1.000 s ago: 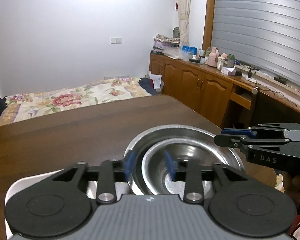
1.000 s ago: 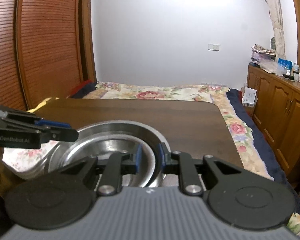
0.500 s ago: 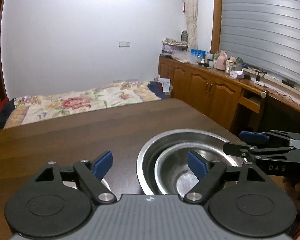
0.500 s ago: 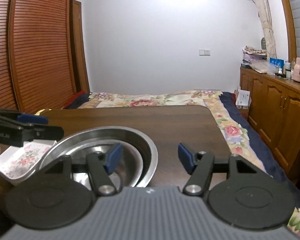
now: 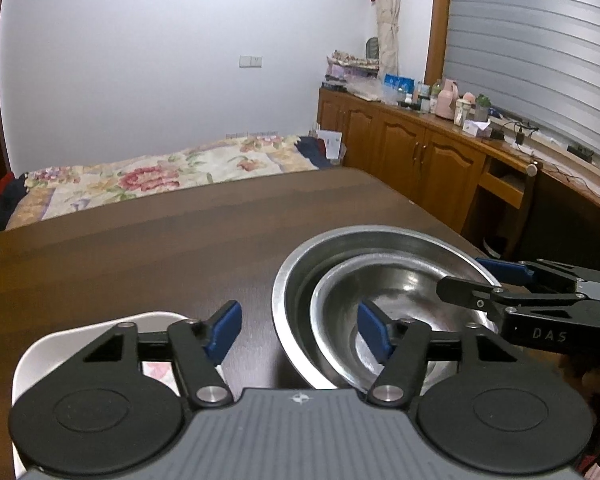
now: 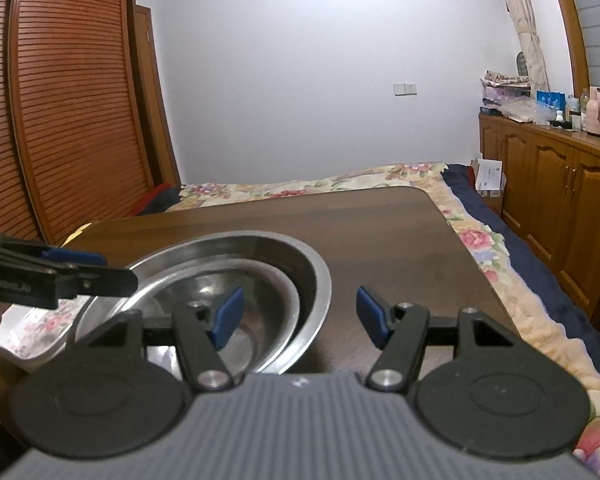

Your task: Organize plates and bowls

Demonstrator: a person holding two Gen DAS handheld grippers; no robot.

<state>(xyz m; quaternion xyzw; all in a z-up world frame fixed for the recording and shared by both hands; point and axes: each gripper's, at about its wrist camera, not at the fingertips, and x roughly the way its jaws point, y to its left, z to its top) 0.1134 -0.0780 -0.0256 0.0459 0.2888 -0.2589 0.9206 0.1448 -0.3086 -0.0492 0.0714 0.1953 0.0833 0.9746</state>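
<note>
Jaws of the left gripper are standing apart and closing at this moment, with nothing pressed between the blue pads; the left pad is hanging over bare wood beside the white floral dish, and the right pad is sitting over the inner steel bowl. That dish is lying at the near left of the dark wooden counter, partly hidden under the gripper body. Just to its right, the small steel bowl is nesting inside the large steel bowl, pushed toward the near side, both upright on the counter. Further right, the right gripper is reaching in from the side, its black fingers hovering over the right rims of the bowls. Its jaws are also standing apart, gripping nothing: in its own view the left pad is hanging inside the bowls above the small one, the right pad is hanging clear over the wood, and the large bowl's rim is passing between them without visible contact. Behind the counter a bed with a flowered cover is lying along the white wall, and wooden cabinets crowded with bottles are running along the right side under the shuttered window
</note>
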